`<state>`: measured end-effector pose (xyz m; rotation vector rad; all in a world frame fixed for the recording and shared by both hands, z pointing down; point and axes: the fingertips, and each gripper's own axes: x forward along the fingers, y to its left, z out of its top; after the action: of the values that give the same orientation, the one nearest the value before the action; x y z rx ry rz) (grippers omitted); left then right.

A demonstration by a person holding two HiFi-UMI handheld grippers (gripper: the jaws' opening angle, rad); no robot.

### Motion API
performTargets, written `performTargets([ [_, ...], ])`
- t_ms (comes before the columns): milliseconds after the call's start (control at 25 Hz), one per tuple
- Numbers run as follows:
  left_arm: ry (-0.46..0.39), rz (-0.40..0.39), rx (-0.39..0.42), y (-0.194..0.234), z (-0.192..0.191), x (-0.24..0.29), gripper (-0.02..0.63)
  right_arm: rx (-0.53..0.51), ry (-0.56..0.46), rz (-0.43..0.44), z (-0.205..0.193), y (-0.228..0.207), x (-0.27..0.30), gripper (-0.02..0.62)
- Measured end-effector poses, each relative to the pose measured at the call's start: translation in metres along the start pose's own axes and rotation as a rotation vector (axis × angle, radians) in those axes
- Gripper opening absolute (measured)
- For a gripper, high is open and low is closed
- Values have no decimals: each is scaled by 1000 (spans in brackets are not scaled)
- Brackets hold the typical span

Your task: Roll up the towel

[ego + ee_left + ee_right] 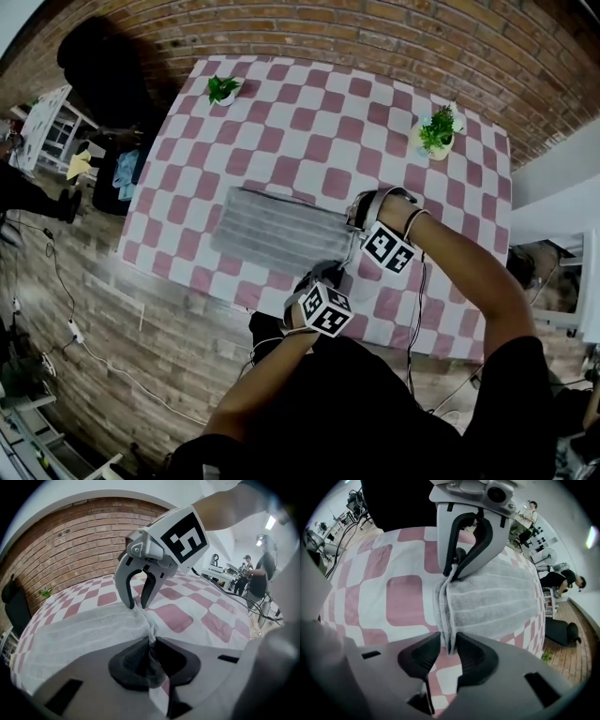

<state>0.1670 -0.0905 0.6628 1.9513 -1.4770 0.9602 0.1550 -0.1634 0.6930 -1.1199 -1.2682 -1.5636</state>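
Head view: left gripper (326,277) and right gripper (360,216) are pinching the towel (277,230) at its three-o'clock edge; its length is running toward nine o'clock.

Person wears a black short-sleeved top (375,412). Left gripper (452,576) and right gripper (137,605) match: pale grey shell, curved grey fingers (123,581) narrowing to dark tips, a round screw (136,550) at the pivot, black pads on the near jaws. Each carries a white cube (185,536) printed with black square markers; a thin dark cable (412,319) trails from the right one.
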Motion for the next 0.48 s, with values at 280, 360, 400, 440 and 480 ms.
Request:
performTargets([
  [280,-115,-152,-267,8,2,-15,35,203,-39,-49,-4,-7,-16,25],
  [360,-166,-183,-342,10,4,-24,35,227,-40,-93,-4,-16,-26,22],
  [400,-192,-191,-370,12,6,-30,35,238,-43,-118,-4,-22,-31,19],
  [440,-217,-193,-394,15,7,-36,35,250,-47,-142,-4,-29,-36,12],
  [480,-241,-191,-417,18,9,-43,35,262,-53,-163,-3,-35,-40,12],
])
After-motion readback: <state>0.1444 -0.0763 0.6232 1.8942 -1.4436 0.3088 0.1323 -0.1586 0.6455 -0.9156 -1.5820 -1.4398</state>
